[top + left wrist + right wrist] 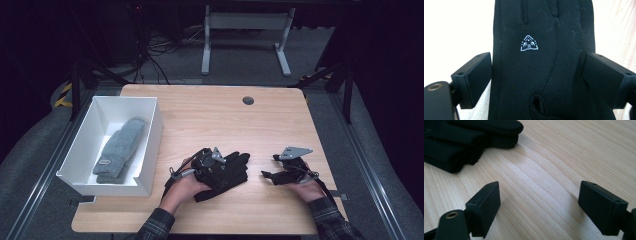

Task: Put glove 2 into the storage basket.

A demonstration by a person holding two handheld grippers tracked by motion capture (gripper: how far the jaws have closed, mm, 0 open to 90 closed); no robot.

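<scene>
Two black gloves (229, 172) lie stacked mid-desk (210, 120), fingers pointing right, between the spread left tongs (220, 167), while the right tongs (272, 175) gape empty nearby; two grey gloves (119, 150) fill one white box (150, 150).

We hold our left gripper (212, 165) low over the table, its jaws spread wide and pointing away from us. Our right gripper (280, 170) sits well apart to the right, its jaws also spread, aimed leftward, both forearms coming in from below.
</scene>
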